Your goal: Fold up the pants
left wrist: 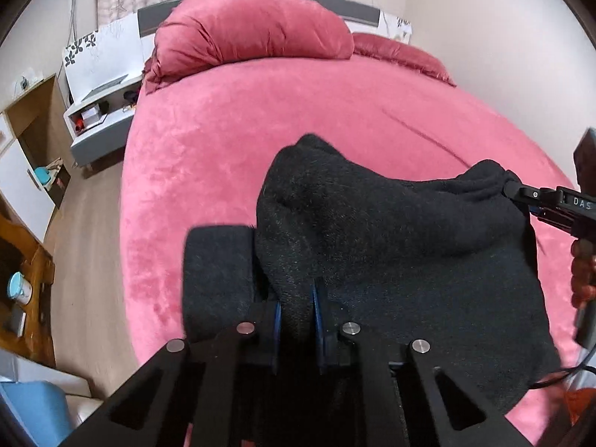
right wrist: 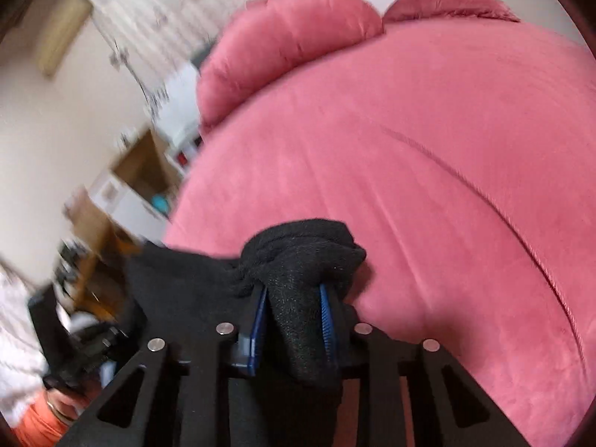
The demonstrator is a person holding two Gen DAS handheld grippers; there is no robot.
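Observation:
The black fleece pants [left wrist: 391, 231] hang above the pink bed [left wrist: 242, 141], held up by both grippers. My left gripper [left wrist: 296, 313] is shut on a bunched edge of the pants, which rises between its blue pads. My right gripper [right wrist: 294, 320] is shut on another bunched edge of the pants [right wrist: 298, 260]. In the left wrist view the right gripper [left wrist: 510, 186] shows at the far right, pinching the cloth. The pants sag between the two grippers and drape down toward me, hiding the near part of the bed.
Two pink pillows [left wrist: 253, 26] lie at the head of the bed. A white nightstand [left wrist: 100, 111] and wooden furniture [left wrist: 26, 290] with a blue-lidded cup [left wrist: 20, 288] stand to the left on the wood floor. The right wrist view is motion-blurred.

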